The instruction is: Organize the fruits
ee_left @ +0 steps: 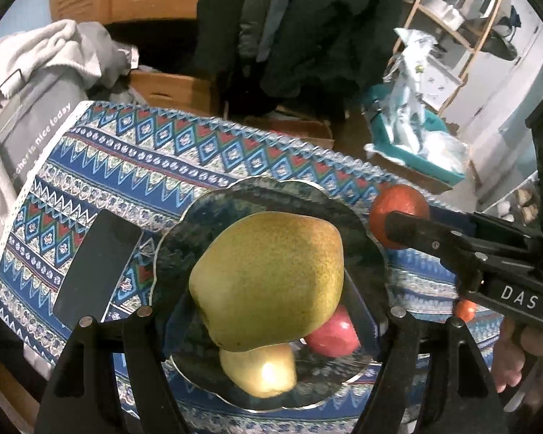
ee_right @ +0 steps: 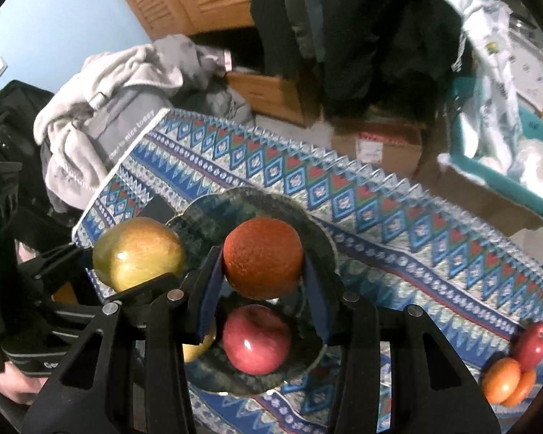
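My left gripper (ee_left: 268, 289) is shut on a large yellow-green pear (ee_left: 271, 275), held over a dark scalloped plate (ee_left: 235, 199). A yellow fruit (ee_left: 260, 372) and a red apple (ee_left: 335, 336) lie on that plate beneath it. My right gripper (ee_right: 264, 264) is shut on an orange (ee_right: 263, 256), its blue pads (ee_right: 316, 300) pressing both sides, above the same plate (ee_right: 249, 195) and red apple (ee_right: 255, 340). The yellow fruit (ee_right: 195, 350) is mostly hidden behind a finger. The pear (ee_right: 137, 253) hangs just left of the orange, and from the left wrist the orange (ee_left: 398, 206) sits at the plate's right edge.
A blue patterned tablecloth (ee_left: 163, 152) covers the table. A black phone (ee_left: 96, 267) lies left of the plate. A red apple (ee_right: 532, 340) and two small oranges (ee_right: 501, 379) rest at the cloth's right. Clothes (ee_left: 54, 58), cardboard boxes and a teal bin (ee_left: 416, 155) crowd the floor behind.
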The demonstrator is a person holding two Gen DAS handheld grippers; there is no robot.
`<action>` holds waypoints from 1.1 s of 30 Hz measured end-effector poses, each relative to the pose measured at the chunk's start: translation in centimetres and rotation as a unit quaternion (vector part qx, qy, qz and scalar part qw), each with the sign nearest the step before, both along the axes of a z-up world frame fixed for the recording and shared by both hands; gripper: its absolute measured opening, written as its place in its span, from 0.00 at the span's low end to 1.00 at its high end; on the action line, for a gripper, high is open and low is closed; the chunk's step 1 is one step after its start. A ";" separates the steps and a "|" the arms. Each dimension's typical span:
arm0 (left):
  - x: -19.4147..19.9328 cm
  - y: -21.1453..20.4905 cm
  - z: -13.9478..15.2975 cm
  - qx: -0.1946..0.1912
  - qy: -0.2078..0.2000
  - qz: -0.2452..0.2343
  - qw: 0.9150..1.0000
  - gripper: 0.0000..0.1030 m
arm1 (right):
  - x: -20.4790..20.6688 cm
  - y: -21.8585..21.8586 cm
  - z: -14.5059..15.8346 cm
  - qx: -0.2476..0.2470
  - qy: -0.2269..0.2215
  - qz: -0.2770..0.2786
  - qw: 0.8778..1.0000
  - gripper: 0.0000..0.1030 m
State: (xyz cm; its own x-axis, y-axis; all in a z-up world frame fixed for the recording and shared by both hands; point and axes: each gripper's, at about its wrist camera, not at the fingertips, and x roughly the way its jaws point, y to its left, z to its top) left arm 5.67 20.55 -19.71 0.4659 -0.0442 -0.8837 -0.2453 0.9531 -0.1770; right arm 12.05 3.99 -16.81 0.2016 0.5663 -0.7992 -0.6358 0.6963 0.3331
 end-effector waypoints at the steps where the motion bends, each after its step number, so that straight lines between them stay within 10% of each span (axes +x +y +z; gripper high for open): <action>1: 0.1 0.2 -0.4 0.002 0.004 0.002 1.000 0.75 | 0.2 0.3 -0.5 -0.002 0.008 0.000 1.000 0.42; 19: 1.2 3.3 -7.4 -0.012 0.085 0.046 0.995 0.75 | 0.8 4.1 -8.3 -0.069 0.082 0.011 0.994 0.42; 33: 1.0 2.9 -8.0 -0.008 0.098 0.048 0.994 0.71 | 1.4 3.4 -8.3 -0.056 0.088 -0.002 0.994 0.44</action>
State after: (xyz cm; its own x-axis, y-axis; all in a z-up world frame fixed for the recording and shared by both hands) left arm 6.66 23.49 -27.71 0.2884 -0.0222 -0.9572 -0.3667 0.9209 -0.1318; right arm 13.48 7.38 -25.09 0.0538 0.4711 -0.8805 -0.5719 0.7373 0.3596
